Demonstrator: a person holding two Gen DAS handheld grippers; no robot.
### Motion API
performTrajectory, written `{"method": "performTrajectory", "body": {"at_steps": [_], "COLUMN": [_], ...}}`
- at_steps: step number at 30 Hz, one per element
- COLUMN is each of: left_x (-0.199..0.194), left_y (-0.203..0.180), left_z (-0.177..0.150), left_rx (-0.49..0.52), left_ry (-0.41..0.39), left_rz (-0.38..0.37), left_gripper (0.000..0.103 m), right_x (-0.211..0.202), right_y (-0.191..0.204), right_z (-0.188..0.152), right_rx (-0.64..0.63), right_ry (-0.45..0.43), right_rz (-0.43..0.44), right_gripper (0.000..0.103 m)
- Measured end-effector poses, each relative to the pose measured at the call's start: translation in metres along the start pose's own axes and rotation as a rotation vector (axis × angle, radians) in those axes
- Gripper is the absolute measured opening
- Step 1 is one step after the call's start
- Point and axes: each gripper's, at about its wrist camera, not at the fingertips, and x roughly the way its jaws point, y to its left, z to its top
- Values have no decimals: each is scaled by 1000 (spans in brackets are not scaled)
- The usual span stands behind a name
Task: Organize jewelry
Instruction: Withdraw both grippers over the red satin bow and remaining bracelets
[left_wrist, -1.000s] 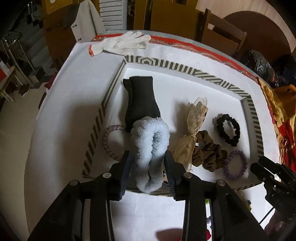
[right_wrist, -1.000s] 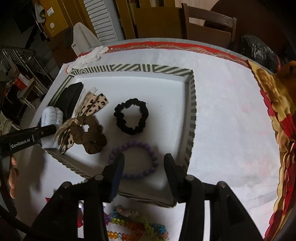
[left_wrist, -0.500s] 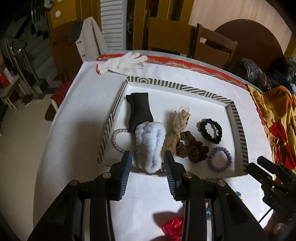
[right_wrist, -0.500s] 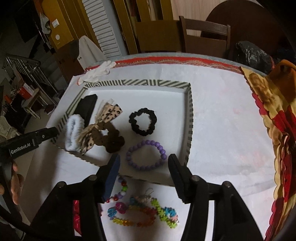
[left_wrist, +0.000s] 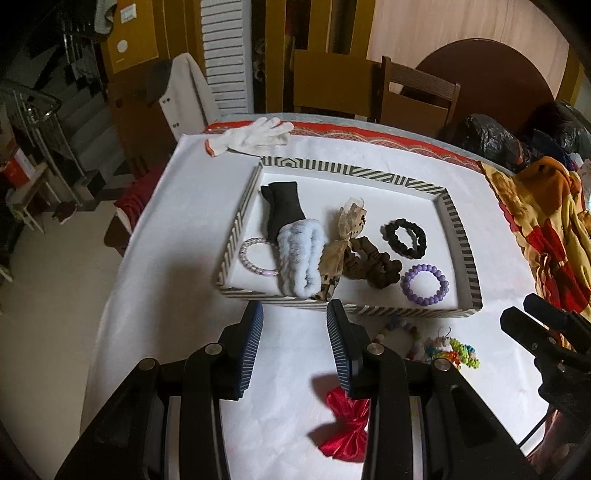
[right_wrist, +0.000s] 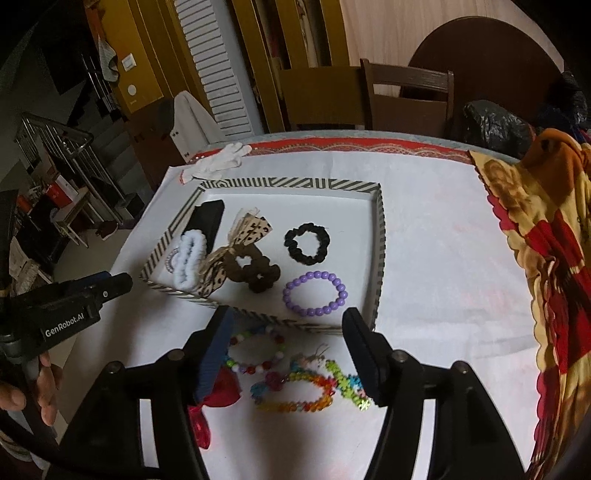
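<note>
A striped-rim tray (left_wrist: 458, 229) (right_wrist: 380, 236) on the white table holds a fluffy pale-blue scrunchie (left_wrist: 299, 254), a black pouch (left_wrist: 282, 208), a silver bracelet (left_wrist: 253, 258), a leopard bow (left_wrist: 345, 236), a brown scrunchie (left_wrist: 373, 262), a black scrunchie (right_wrist: 306, 243) and a purple bead bracelet (right_wrist: 316, 293). My left gripper (left_wrist: 294, 325) is open and empty, just in front of the tray. My right gripper (right_wrist: 288, 332) is open and empty above colourful bead bracelets (right_wrist: 291, 380) lying outside the tray. A red bow (left_wrist: 345, 424) lies near the left gripper.
A white glove (left_wrist: 255, 136) lies at the table's far edge. A patterned yellow-red cloth (right_wrist: 546, 258) drapes the right side. Wooden chairs (right_wrist: 406, 99) and black bags (left_wrist: 491, 136) stand behind the table.
Both grippers have pulled back from the tray toward the table's near side. The left gripper has let go of the fluffy scrunchie, which now rests in the tray. The right jaws have opened wider.
</note>
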Motion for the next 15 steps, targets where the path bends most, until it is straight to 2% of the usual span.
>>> {"method": "performTrajectory", "body": {"at_steps": [5,15], "left_x": [-15,-42], "left_y": [-3,-10], "left_z": [-9,-28], "left_rx": [38,113], "left_ry": [-24,-84], "left_rz": [52,108], "left_gripper": [27,27], "right_x": [-15,-41], "right_y": [9,13], "right_z": [-11,-24], "right_rx": [-1,0], "right_ry": [-12,-43], "right_rz": [3,-30], "right_gripper": [68,70]}}
